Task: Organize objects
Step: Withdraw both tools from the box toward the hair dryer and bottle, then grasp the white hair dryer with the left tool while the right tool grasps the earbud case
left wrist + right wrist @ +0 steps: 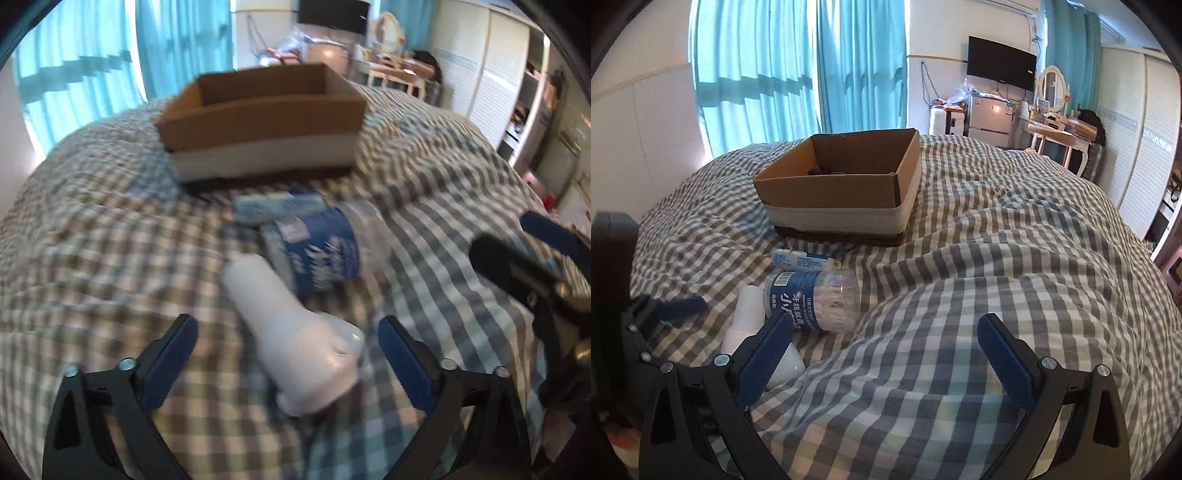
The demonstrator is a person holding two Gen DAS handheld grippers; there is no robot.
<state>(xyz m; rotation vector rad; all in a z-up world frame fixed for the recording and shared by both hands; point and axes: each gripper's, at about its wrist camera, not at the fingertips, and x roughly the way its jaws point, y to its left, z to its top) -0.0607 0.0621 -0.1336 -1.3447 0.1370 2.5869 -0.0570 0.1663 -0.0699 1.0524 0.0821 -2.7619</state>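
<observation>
An open cardboard box (258, 118) (842, 184) stands on the checked bed. In front of it lie a small blue-white packet (277, 206) (805, 260), a clear jar with a blue label (321, 251) (812, 299) on its side, and a white bottle (291, 332) (746, 321) on its side. My left gripper (288, 354) is open, its jaws either side of the white bottle without touching it. My right gripper (886, 350) is open and empty over bare bedding, right of the jar. Something dark lies inside the box (820, 170).
The checked duvet (997, 258) is rumpled with folds. The right gripper's body (535, 280) shows at the right of the left wrist view. Teal curtains (775, 74), a TV (1001, 66), a dresser (1060, 129) and wardrobes stand beyond the bed.
</observation>
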